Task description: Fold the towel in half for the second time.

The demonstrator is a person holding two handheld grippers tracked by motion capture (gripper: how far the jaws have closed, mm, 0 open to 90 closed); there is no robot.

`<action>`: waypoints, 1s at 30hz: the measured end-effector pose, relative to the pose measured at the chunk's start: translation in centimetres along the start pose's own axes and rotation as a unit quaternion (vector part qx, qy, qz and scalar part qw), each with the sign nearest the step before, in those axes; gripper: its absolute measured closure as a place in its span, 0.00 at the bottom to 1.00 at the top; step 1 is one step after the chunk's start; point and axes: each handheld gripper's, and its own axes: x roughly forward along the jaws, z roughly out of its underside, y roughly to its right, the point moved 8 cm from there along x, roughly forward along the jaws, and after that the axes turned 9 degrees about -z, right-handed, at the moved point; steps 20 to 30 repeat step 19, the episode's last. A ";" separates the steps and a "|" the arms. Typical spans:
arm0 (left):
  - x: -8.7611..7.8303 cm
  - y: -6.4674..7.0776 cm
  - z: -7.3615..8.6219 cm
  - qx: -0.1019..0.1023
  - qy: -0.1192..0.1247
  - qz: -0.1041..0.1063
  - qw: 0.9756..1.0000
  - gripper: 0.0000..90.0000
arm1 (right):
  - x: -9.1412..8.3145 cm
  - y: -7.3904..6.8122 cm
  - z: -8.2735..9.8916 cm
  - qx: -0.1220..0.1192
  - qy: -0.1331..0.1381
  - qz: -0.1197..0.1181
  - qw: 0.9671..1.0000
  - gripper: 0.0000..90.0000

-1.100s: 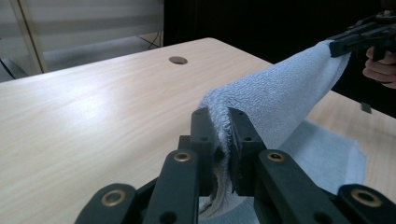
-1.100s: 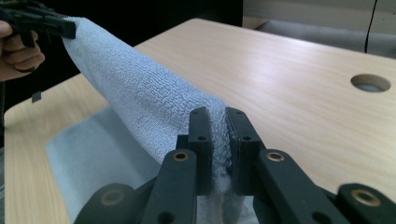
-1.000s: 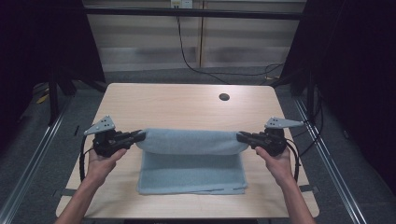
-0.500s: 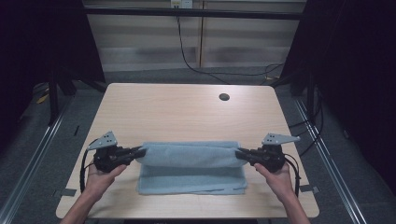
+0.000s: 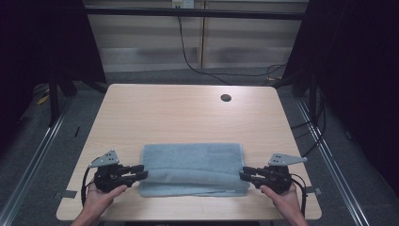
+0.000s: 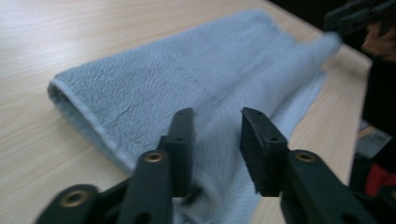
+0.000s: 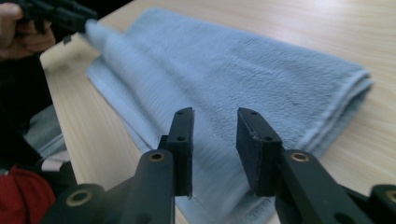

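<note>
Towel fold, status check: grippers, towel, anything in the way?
Left gripper open at the towel's left end, right gripper open at its right end. Blue towel folded, flat near the table's front edge. Nothing in the way.

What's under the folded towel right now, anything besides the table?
The blue towel lies folded in layers on the wooden table; its lower layer sticks out along the near edge. Bare tabletop surrounds it. Whatever might lie beneath or between the layers is covered.
</note>
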 end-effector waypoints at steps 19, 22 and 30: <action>-2.9 -6.6 1.3 -0.062 0.034 -0.143 0.987 0.28 | -3.5 4.3 0.3 0.040 0.062 0.130 0.989 0.43; -2.9 -6.6 1.3 -0.062 0.034 -0.143 0.987 0.28 | -3.5 4.3 0.3 0.040 0.062 0.130 0.989 0.43; -2.9 -6.6 1.3 -0.062 0.034 -0.143 0.987 0.28 | -3.5 4.3 0.3 0.040 0.062 0.130 0.989 0.43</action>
